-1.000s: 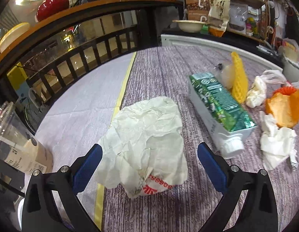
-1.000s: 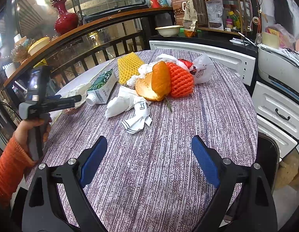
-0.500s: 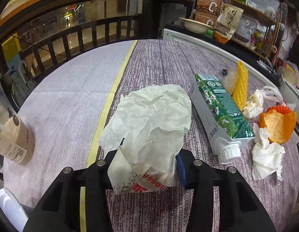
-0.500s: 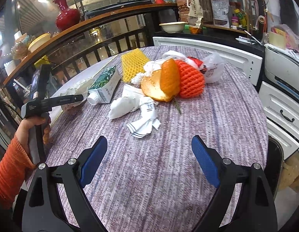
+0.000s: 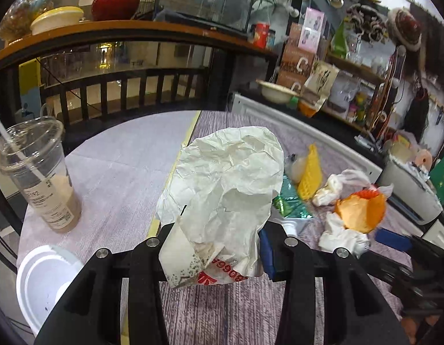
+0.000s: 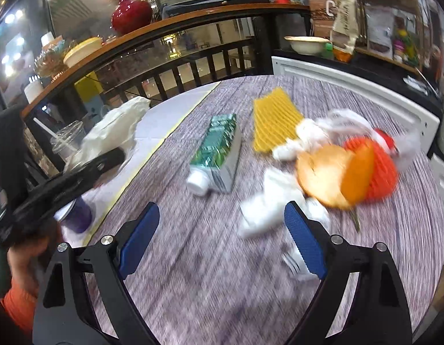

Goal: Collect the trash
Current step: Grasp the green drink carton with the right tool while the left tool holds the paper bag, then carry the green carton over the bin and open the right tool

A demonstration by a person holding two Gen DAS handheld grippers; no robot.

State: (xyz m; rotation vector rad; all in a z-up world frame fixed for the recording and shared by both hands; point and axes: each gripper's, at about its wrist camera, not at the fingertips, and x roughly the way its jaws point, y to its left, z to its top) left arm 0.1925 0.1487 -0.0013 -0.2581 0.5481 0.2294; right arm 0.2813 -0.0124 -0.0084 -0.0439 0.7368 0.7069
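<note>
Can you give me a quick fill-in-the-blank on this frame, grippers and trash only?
1. The left gripper is shut on a crumpled white ____.
2. The right gripper has its jaws ____, with nothing between them.
3. The green carton lies on its ____ on the table.
4. The foam net beyond the carton is ____ in colour.

Missing words: paper bag; open; side; yellow
</note>
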